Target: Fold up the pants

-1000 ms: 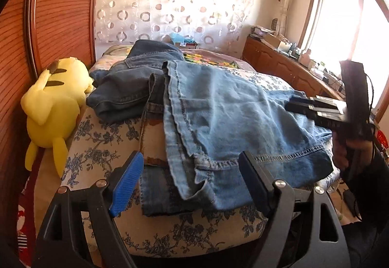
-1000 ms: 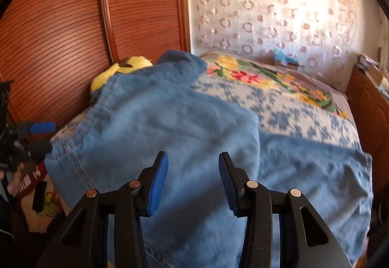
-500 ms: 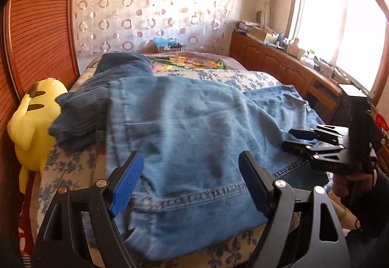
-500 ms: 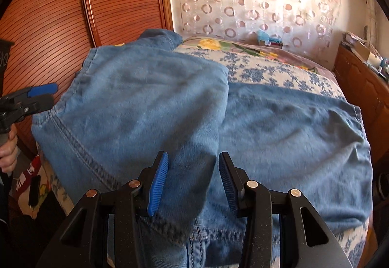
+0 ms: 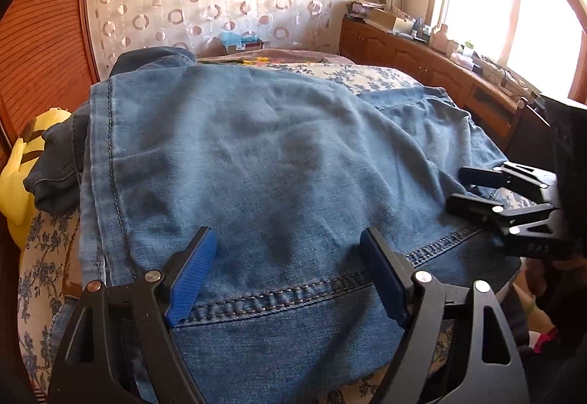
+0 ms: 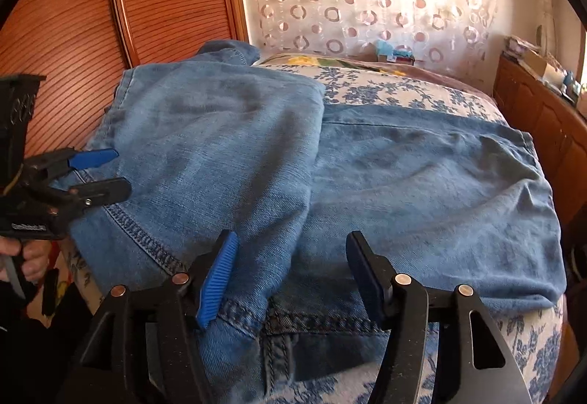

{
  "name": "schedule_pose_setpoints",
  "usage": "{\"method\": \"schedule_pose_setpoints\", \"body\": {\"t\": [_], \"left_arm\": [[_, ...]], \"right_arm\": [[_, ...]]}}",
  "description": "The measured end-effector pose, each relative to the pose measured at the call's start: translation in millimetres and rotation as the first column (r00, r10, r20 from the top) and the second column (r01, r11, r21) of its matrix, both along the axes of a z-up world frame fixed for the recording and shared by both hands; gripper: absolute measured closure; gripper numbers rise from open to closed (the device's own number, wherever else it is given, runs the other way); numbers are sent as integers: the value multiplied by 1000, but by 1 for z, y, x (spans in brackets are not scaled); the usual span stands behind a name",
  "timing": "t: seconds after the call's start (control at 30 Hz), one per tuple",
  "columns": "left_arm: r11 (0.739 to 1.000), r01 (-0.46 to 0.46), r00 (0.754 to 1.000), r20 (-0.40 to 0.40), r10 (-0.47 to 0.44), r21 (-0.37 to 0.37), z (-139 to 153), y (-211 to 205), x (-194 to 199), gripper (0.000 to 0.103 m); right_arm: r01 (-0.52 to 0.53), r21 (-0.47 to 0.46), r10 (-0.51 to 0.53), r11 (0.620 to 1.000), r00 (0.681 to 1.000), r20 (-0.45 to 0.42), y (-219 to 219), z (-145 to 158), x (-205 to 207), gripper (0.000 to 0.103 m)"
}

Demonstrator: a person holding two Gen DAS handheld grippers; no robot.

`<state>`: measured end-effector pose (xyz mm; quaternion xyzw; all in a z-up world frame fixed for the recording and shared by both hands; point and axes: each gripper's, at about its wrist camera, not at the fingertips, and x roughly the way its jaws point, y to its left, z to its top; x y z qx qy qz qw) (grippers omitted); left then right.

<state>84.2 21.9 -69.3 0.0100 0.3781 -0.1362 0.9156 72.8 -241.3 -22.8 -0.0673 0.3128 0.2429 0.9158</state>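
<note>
1. Laying the light blue jeans [image 6: 234,154] flat across the near edge of the bed [image 6: 396,92], we have one half folded over onto the other, hem seams close to the near edge.
2. Our left gripper [image 5: 286,272] stands wide and released above the folded layer, no denim pinched between its pads.
3. Our right gripper [image 6: 290,268] has just been opening; the folded corner lies under and between its jaws, but the pads no longer press on it, so we count it as let go.
4. To do this step well, we judge both grippers should lift straight off without dragging the top layer, then smooth it so its edges line up with the layer beneath; the right half looks rumpled.
5. A darker pair of jeans [image 5: 58,169] lies bunched at the left edge of the bed beside a yellow plush toy [image 5: 18,184].
6. We see no container in use; boxes on the far sideboard [image 5: 422,55] are too small to read.
</note>
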Motion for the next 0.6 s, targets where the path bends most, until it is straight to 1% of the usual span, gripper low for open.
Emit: {"method": "schedule_pose_setpoints", "body": {"t": [0.1,0.2,0.3,0.47,0.57,0.6], "left_arm": [[1000,-5,1000,-3,5,0,-2,-2,1,22],[1000,-6,1000,-3,6,4,-3,-3,2,22],[1000,-8,1000,-4,8,0,-4,-4,3,22],[1000,-2,1000,-3,2,0,-3,-3,5,22],[1000,-3,1000,-3,3,1,-3,-3,5,22],[1000,-3,1000,-4,3,1,-3,-2,5,22]], "right_arm": [[31,3,-31,1000,999,20,-18,6,-5,40],[91,-3,-91,996,995,48,-50,13,-12,40],[170,-21,-168,985,984,66,-88,14,-18,40],[302,-81,-298,950,953,49,-151,1,-14,40],[362,-95,-361,927,932,31,-181,-5,-7,40],[375,-98,-374,922,927,30,-184,-5,-4,40]]}}
